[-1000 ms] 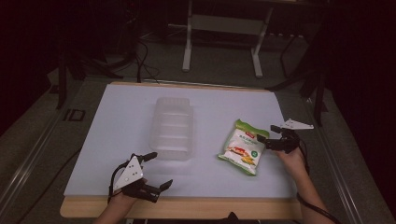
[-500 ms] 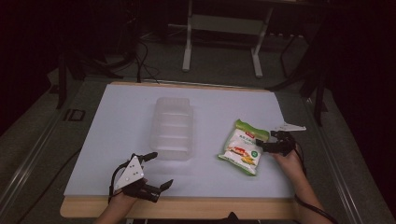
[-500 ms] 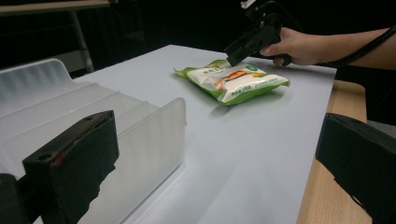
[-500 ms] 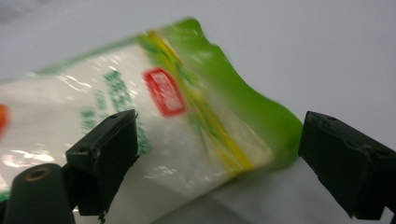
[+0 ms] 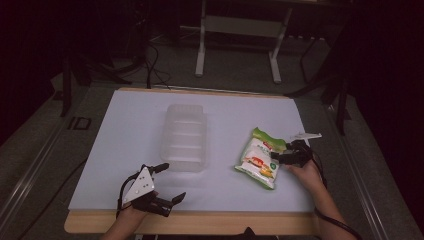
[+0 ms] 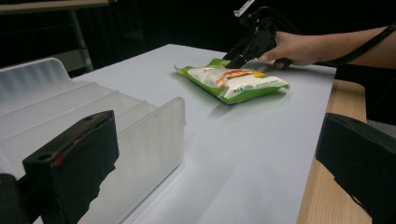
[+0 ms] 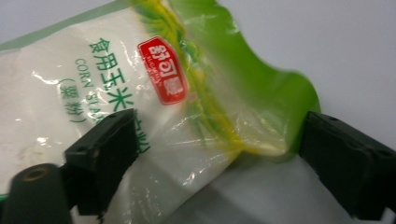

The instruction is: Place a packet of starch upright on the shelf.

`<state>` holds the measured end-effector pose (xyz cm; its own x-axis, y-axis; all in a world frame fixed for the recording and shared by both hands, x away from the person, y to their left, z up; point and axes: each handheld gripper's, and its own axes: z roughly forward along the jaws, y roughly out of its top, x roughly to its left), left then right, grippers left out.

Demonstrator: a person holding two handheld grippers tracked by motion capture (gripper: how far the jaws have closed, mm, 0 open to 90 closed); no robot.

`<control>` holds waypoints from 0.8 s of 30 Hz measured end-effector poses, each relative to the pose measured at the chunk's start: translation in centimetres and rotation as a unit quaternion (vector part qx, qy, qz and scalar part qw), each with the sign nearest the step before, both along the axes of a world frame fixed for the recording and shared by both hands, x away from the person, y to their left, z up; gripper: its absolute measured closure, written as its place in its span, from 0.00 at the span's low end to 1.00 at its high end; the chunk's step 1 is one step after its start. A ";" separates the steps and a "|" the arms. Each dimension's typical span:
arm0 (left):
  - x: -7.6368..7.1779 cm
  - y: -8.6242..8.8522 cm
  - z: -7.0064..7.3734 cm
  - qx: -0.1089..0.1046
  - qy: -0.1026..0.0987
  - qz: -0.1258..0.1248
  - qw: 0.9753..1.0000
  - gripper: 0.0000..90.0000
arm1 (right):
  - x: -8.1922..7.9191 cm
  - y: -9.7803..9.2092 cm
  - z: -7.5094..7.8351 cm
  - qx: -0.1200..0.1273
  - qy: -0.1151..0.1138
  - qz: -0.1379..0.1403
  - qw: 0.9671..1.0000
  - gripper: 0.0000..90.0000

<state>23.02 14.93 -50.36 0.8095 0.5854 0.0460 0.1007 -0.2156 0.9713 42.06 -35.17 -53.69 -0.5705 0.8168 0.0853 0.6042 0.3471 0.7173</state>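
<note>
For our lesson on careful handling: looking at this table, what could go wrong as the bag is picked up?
1. The right tongs stand open around the bag at its thin green corner; closing there may pinch only film, so the bag could slip or tear.
2. The bag lies flat and looks limp; lifted by one end, it may sag and catch the tray.

Both hand-held grippers (image 5: 167,182) (image 5: 278,159) agape.

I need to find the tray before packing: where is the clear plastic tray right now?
In the high view the clear plastic tray sits mid-table, left of the starch bag, just beyond the left gripper.
</note>
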 end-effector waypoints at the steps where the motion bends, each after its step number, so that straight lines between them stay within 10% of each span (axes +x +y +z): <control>1: 0.0 0.0 0.0 0.000 0.000 -0.001 1.000 0.00 | -0.1 0.0 0.0 0.000 0.000 -0.001 1.000 0.15; 14: -0.1 0.0 0.0 0.001 0.000 -0.001 1.000 0.00 | -1.0 1.7 0.7 -0.050 -0.012 0.036 0.998 0.85; 24: 0.0 0.0 -0.1 0.003 -0.003 -0.003 1.000 0.00 | -1.0 1.8 1.3 -0.029 -0.008 0.028 0.999 0.94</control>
<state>23.03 14.90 -50.44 0.8131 0.5796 0.0540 0.0932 -0.2212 0.9708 41.10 -33.41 -52.41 -0.6163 0.7870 0.0299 0.5718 0.4210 0.7042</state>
